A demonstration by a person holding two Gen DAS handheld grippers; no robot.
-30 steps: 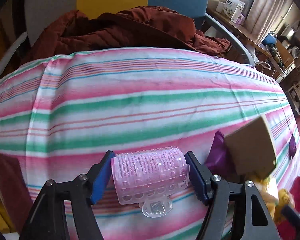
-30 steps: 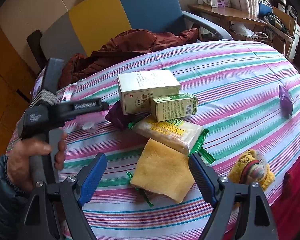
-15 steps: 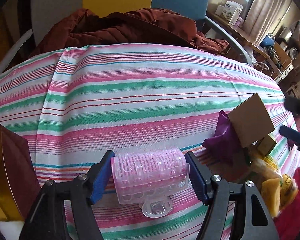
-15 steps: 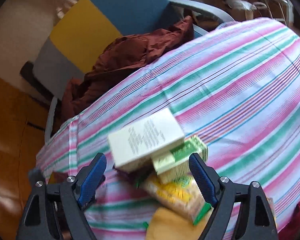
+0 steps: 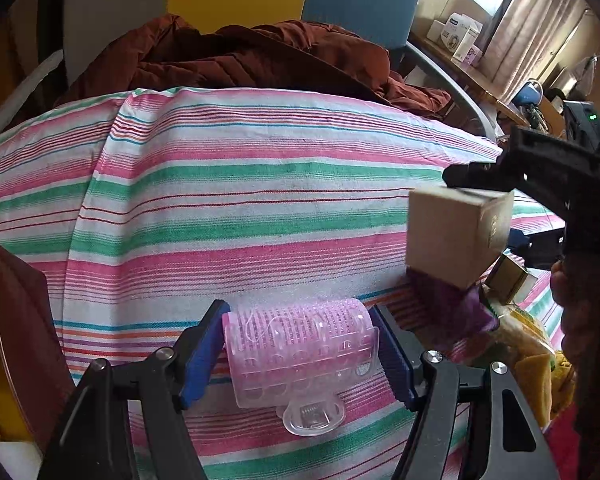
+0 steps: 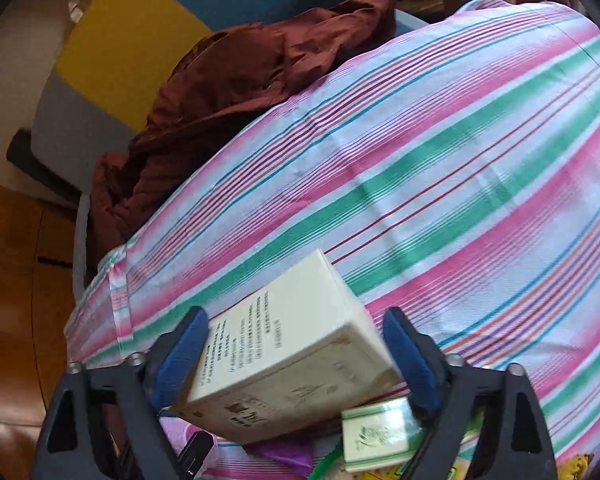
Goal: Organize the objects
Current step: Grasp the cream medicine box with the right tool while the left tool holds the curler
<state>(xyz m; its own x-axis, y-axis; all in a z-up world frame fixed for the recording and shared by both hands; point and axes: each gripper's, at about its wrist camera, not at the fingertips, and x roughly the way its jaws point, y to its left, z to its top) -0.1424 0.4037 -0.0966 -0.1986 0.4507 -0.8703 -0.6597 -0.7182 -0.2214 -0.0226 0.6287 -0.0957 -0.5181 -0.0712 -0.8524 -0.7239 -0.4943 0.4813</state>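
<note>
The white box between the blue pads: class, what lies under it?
Under the white box a purple wrapper and a small green-and-white box show, on the striped cloth. Whatever lies beneath the box's middle is covered.

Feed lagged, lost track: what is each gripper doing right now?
Left gripper: shut on the pink hair roller.
Right gripper: jaws closing around the cream box, grip not yet clearly made.

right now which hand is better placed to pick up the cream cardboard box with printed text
Right. The right gripper already straddles the cream cardboard box with printed text and its fingers are closing on it; the left gripper is shut on the pink plastic hair roller.
</note>
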